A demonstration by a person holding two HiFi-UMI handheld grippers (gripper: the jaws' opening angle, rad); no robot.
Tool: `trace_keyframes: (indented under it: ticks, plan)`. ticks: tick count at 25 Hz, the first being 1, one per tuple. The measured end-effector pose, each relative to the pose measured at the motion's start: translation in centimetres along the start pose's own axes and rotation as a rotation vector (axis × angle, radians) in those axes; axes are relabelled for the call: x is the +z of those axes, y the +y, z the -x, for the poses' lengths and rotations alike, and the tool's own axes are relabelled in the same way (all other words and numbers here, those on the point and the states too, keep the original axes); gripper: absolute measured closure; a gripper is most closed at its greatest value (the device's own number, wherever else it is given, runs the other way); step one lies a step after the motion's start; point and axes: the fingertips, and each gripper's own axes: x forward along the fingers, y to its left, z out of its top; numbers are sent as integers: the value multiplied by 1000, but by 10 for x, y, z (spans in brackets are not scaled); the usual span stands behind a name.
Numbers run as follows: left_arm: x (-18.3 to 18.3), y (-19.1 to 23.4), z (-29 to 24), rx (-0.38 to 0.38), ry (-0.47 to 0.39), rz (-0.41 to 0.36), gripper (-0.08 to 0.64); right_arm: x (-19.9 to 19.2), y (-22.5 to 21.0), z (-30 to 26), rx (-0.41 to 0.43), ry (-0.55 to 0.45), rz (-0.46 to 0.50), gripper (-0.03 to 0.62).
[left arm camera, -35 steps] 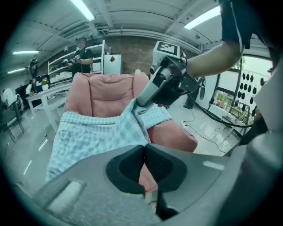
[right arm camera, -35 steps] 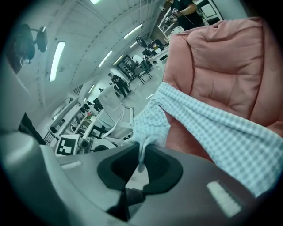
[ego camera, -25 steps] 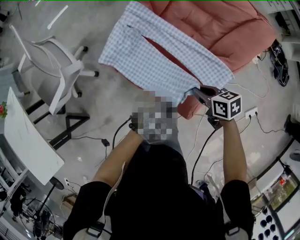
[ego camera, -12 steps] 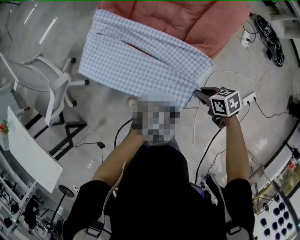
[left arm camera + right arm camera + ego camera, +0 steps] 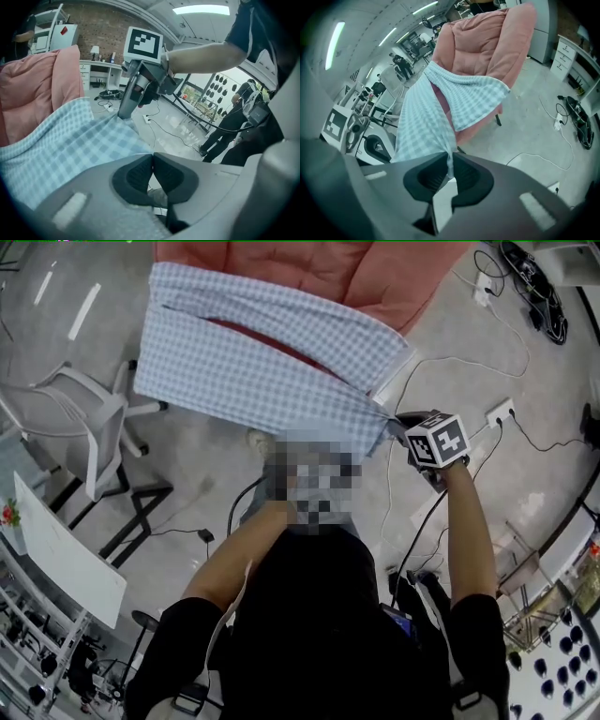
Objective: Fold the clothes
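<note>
The pink armchair bears the far part of the blue-and-white checked trousers. Their two legs lie across its cushions with a narrow split between them, through which the pink shows. The near end hangs off the chair's front edge, stretched above the floor between the two grippers.

The right gripper has its jaws clamped on one corner of that end, a thin fold of cloth pinched between the dark ribbed pads. The left gripper has its jaws pressed together on the cloth's other end, where the fabric runs right up to the line at which the pads meet. In the head view a mosaic patch covers it.

In the head view, the trousers' left side reaches past the armchair's side, close to a white office chair. A white tabletop stands nearer, at the left. To the right the grey concrete floor lies open, crossed by a thin white cable, with a white power strip beside the right gripper. The trousers are thin and soft; the armchair is padded and quilted.
</note>
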Motion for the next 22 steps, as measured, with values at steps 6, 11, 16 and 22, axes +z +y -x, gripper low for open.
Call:
trace_keyframes:
  ticks: [6, 11, 16, 22]
  plan:
    - [-15, -5, -27, -23, 41, 45, 551, -17, -12, -20, 10, 39, 0, 560]
    - [-36, 9, -41, 2, 80, 95, 551, -23, -18, -45, 15, 39, -21, 560]
    - [-43, 24, -39, 43, 126, 112, 448, -13, -20, -51, -9, 1, 16, 468]
    - [-38, 35, -24, 87, 118, 112, 377, -6, -21, -48, -16, -21, 23, 408]
